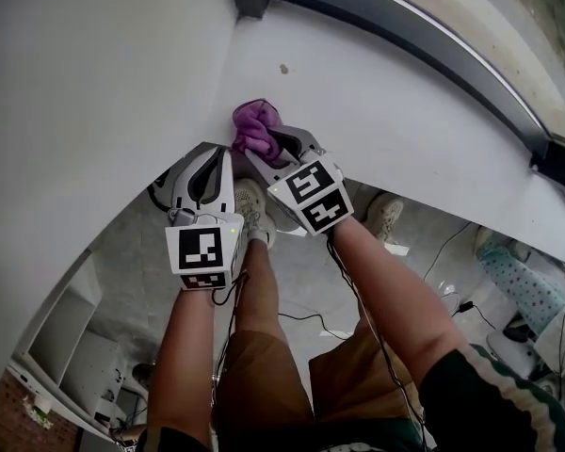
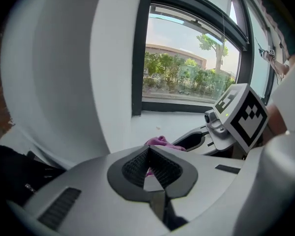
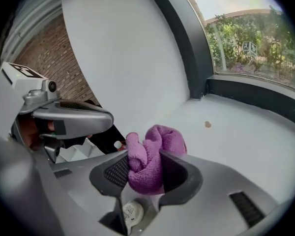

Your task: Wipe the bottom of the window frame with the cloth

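Right gripper (image 3: 143, 173) clamps a bunched purple cloth (image 3: 157, 146) over the near edge of the white sill (image 3: 246, 132), short of the dark window frame (image 3: 255, 100); left gripper (image 2: 150, 167), jaws closed and empty, sits alongside.

two tongs: left tongs (image 1: 213, 155), right tongs (image 1: 264, 149); one cloth (image 1: 255, 127); one sill (image 1: 395, 121); one speck (image 1: 283, 68); one window frame (image 1: 410, 19); two shoes (image 1: 384, 217).

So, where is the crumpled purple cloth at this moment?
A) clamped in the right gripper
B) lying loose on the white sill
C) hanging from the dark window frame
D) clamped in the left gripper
A: the right gripper view shows the crumpled purple cloth bunched between the jaws of the right gripper, while the left gripper is shut on nothing.
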Motion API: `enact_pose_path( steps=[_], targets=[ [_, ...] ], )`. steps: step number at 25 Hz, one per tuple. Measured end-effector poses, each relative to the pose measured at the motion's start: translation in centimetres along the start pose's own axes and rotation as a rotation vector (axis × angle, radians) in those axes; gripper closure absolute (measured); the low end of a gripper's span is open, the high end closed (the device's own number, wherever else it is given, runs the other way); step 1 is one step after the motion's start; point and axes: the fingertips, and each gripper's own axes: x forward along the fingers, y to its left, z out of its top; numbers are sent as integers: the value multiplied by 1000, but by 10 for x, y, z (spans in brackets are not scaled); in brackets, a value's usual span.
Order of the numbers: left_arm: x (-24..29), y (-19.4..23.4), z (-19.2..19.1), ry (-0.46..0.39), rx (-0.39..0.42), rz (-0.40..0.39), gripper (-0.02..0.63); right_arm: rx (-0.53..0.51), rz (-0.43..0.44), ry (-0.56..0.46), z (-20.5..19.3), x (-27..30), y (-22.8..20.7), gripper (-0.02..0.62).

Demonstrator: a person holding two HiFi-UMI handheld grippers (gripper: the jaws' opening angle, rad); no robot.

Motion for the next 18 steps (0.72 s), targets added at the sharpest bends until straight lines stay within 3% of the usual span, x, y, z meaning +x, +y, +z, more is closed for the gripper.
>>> enact_pose_path(
  steps=[9, 18],
  targets=[
    [-9, 18, -4, 6, -8, 53, 597, -50, 69, 9, 15, 21, 14, 426],
    [-1, 10, 2, -2, -42, 64, 597, -72, 109, 16, 19, 18, 7, 429]
  ],
)
